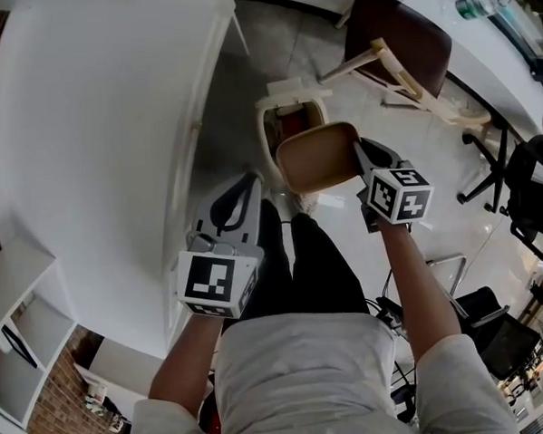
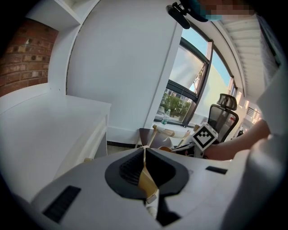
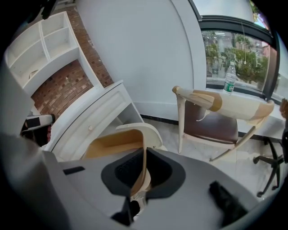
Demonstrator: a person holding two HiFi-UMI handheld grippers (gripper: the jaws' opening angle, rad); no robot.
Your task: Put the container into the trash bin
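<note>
Clamping container [image 3: 112,143] wall, right claw [image 3: 143,155] closed.

Trash bin [image 1: 269,137] and chair [image 1: 398,31] on floor [image 1: 276,39]

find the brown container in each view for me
head view: container at centre, held by the right gripper above the trash bin.
left gripper view: only a small tan sliver at centre, left of the marker cube.
right gripper view: lower centre-left, wall between the jaws.
shared landmark: wooden chair.
</note>
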